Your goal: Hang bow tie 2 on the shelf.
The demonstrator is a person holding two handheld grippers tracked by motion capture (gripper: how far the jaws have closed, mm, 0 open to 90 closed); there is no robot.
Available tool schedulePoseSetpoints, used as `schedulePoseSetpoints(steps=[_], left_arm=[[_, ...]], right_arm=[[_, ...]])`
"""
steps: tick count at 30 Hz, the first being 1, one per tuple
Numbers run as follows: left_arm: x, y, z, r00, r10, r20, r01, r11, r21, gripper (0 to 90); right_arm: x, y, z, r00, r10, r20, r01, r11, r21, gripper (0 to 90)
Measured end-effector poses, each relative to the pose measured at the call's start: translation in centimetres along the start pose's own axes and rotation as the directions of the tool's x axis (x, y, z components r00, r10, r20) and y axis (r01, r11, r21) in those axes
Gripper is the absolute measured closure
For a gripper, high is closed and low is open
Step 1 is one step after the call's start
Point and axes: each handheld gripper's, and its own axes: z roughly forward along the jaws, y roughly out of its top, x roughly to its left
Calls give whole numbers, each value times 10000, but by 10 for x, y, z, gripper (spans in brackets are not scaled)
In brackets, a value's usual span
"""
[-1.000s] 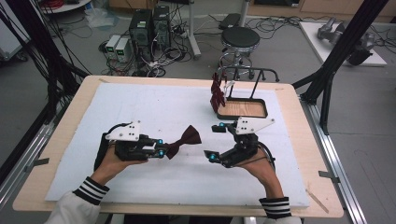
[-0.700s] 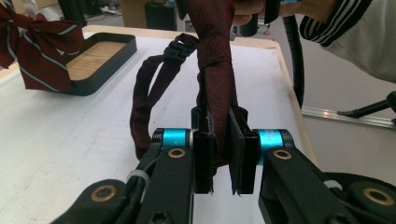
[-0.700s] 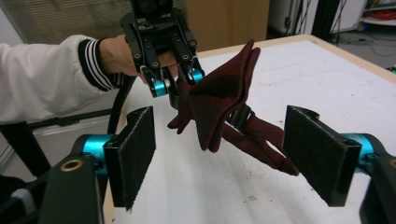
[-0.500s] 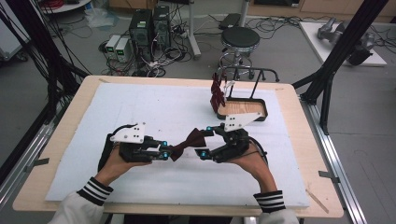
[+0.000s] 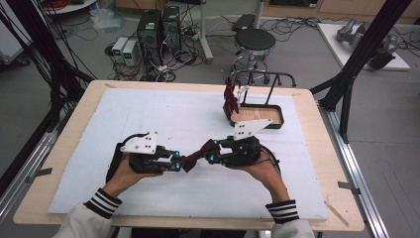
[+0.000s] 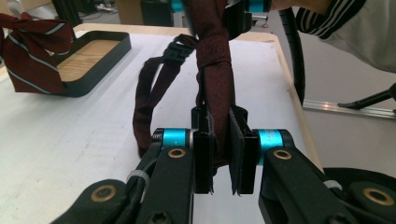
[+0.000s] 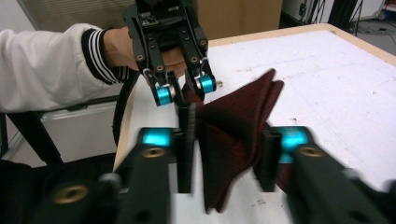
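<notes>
White sleeves (image 5: 81,223), black-and-white striped cuffs; black claws (image 6: 223,154), cyan collars, brass screws, white three-cornered plates (image 5: 140,144).

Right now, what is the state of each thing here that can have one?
Left gripper: shut on one wing of the dark red bow tie.
Right gripper: jaws open around the other wing.
Dark red bow tie: held above the table, strap hanging.
Striped bow tie: hanging on the rack.
Wooden tray: empty.

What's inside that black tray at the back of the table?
The tray shows a bare wooden bottom. A striped bow tie hangs from the rack at the tray's left end, hiding that corner, so I cannot tell what lies under it.
</notes>
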Motion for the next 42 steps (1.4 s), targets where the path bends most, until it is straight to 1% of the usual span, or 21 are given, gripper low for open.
schedulePoseSetpoints(steps=[4,5,8,9,11,13,16,19,21,24,25,26,27,30,31,32,33,37,38,39,42], left_arm=[[1,0,-1,10000,32,-55,-32,10000,48,813],[1,0,0,10000,42,-89,-41,9999,98,812],[2,0,-1,10000,-12,-90,12,10000,51,807],[2,0,-1,10000,-54,-76,53,10000,-33,804],[2,0,-1,9999,3,-130,-4,10000,-55,793],[2,0,-1,9997,-84,-232,83,10000,-44,762],[4,0,-2,9990,-206,-399,198,9996,-186,623],[3,0,-3,9944,-362,-993,315,9983,-484,398],[4,0,-6,9901,-405,-1341,312,9970,-710,317],[4,-2,-11,9801,-567,-1904,391,9947,-949,184],[5,-3,-12,9771,-615,-2036,415,9940,-1012,155],[5,-4,-15,9717,-652,-2269,417,9934,-1068,140],[5,-5,-17,9676,-685,-2429,420,9928,-1124,136],[5,-11,-24,9569,-769,-2799,384,9893,-1406,131],[5,-13,-26,9529,-845,-2911,437,9886,-1439,131],[6,-15,-28,9481,-917,-3044,488,9881,-1457,131],[6,-18,-29,9452,-1039,-3096,588,9867,-1517,131],[6,-29,-37,9282,-1290,-3489,753,9837,-1634,131],[6,-32,-39,9226,-1313,-3626,721,9824,-1723,131],[5,-34,-41,9151,-1316,-3811,680,9821,-1759,131],[6,-41,-47,9055,-1487,-3975,774,9788,-1898,131]], right_arm=[[0,0,1,9996,-100,-262,101,9999,13,820],[0,0,1,9995,-25,-330,28,10000,93,826],[0,0,1,9995,-140,-294,143,9998,115,831],[1,0,1,9996,-63,-284,65,9999,91,831],[0,1,0,9996,-128,-261,127,9999,-17,831],[0,1,0,9995,-216,-209,214,9997,-89,831],[0,1,0,9996,-259,-89,260,9997,50,832],[1,1,-2,9998,-191,-8,191,9998,27,832],[-1,0,-5,9997,-196,161,197,9998,-64,833],[-1,-1,-10,9988,-56,485,65,9998,-186,832],[-2,-1,-12,9979,-86,635,100,9997,-215,832],[-3,-1,-14,9968,-172,777,194,9994,-286,832],[-3,-1,-17,9963,-21,862,53,9993,-365,832],[-4,-1,-25,9913,56,1319,34,9977,-676,832],[-5,-1,-28,9887,-3,1502,128,9965,-825,831],[-5,-2,-31,9874,97,1582,54,9955,-944,832],[-5,-2,-35,9856,118,1688,62,9943,-1061,831],[-5,-2,-47,9739,284,2252,70,9879,-1549,832],[-6,-3,-50,9702,348,2396,53,9863,-1648,831],[-6,-3,-52,9667,351,2533,104,9843,-1761,831],[-7,-3,-60,9540,498,2958,131,9783,-2069,831]])
